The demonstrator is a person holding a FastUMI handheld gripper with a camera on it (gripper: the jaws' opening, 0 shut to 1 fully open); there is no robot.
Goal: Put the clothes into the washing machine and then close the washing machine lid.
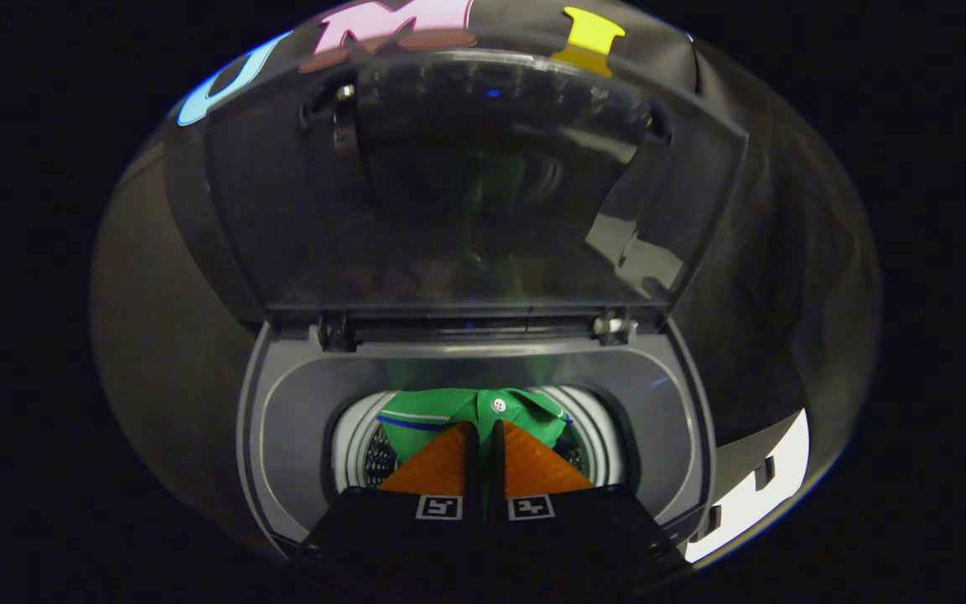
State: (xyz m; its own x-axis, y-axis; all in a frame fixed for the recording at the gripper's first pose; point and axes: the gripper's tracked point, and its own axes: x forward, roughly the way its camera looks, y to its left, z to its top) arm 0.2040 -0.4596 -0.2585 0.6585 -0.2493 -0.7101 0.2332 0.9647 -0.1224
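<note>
Dim booth; glare on lid (483, 184); fisheye-warped edges.

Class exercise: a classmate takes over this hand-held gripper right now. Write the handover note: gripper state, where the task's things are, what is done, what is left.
Hand-held gripper: fingers nearly together, pinching a green garment with a white button, over the washing machine drum opening.
Lid: raised, standing open behind the drum.
Done: garment carried to the drum mouth.
Left: release it into the drum, then close the lid.
</note>
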